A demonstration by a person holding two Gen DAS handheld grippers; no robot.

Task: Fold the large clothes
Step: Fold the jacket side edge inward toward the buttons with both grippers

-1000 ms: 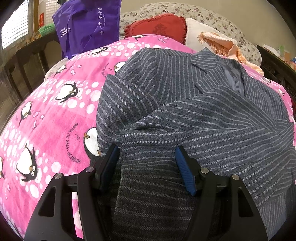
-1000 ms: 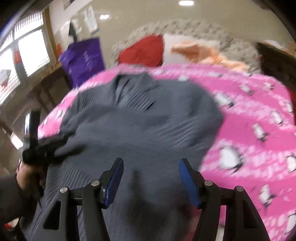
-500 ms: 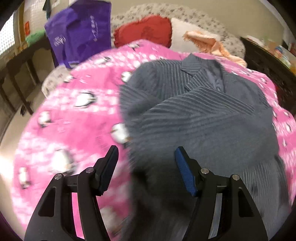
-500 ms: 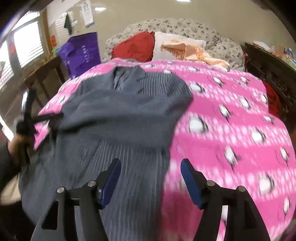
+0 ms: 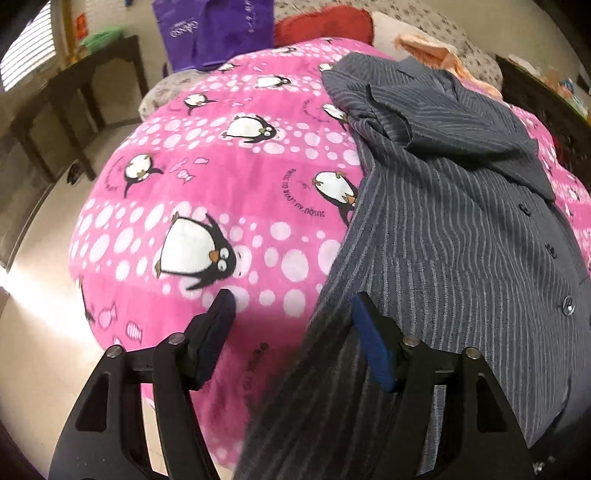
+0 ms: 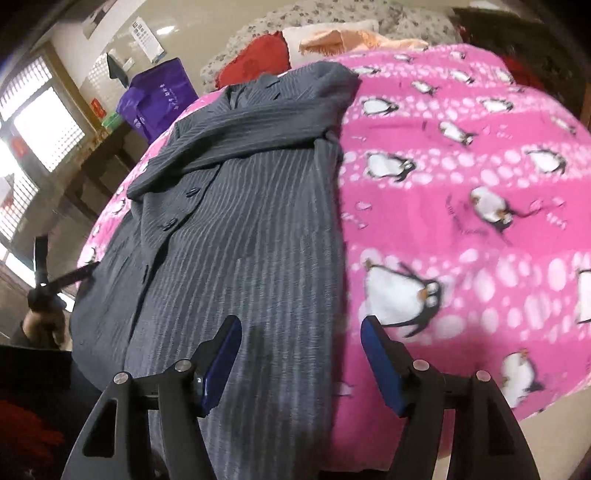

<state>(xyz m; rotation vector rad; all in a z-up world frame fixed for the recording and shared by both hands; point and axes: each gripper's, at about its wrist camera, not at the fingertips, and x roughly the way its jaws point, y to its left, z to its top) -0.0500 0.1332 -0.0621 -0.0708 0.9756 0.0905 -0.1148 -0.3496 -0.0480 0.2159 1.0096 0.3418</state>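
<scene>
A grey pinstriped jacket (image 5: 461, 240) lies flat on a pink penguin bedcover (image 5: 221, 184), collar at the far end, one sleeve folded across its chest. My left gripper (image 5: 291, 306) hovers over the jacket's near left edge. Its jaws are opening; the cloth edge runs below them and the pads do not press it. In the right wrist view the jacket (image 6: 240, 221) fills the left half of the bedcover (image 6: 461, 166). My right gripper (image 6: 301, 328) stands open above the jacket's near right edge. The left gripper (image 6: 68, 254) shows at far left, held by a hand (image 6: 37, 325).
Beyond the bed's head sit a purple bag (image 5: 214, 29), a red pillow (image 5: 325, 22) and a peach cloth (image 5: 432, 51). A dark wooden table (image 5: 85, 74) stands left of the bed beside shiny floor (image 5: 37, 332). Dark furniture (image 5: 546, 99) lines the right side.
Both grippers drew back from the jacket's middle toward its near hem. The left one slid to the jacket's left edge, the right one to its right edge. The jacket stays put.
</scene>
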